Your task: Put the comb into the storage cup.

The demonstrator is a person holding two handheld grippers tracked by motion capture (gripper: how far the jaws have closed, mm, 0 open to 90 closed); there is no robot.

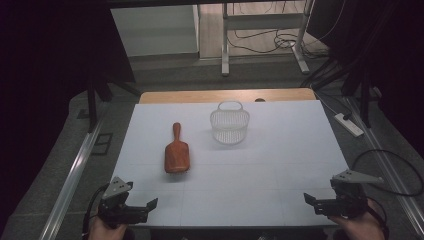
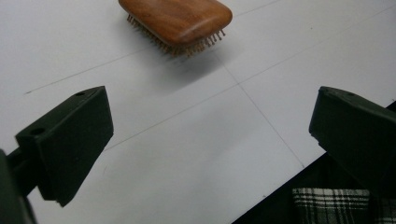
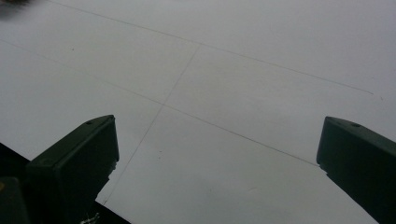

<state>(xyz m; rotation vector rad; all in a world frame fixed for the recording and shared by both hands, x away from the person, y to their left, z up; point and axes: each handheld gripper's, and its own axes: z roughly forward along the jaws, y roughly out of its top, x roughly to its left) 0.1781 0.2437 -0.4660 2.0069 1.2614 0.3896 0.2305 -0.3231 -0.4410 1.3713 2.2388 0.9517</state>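
Observation:
A wooden hairbrush [image 1: 176,152] lies bristles down on the white table [image 1: 280,165], left of centre, handle pointing away. Its head [image 2: 177,18] shows at the top of the left gripper view. A small white mesh basket [image 1: 229,123] with a handle stands behind and to the right of the brush. My left gripper [image 1: 150,206] rests at the near left edge, open, nothing between its jaws, well short of the brush. At the near right edge my right gripper [image 1: 311,201] is open over bare table [image 3: 224,84].
Grey floor surrounds the table. A metal rail [image 1: 75,170] runs along the left side, and a power strip [image 1: 350,124] with cables lies at the right. Desk legs [image 1: 225,45] stand behind the table. A plaid sleeve [image 2: 331,205] shows below the left gripper.

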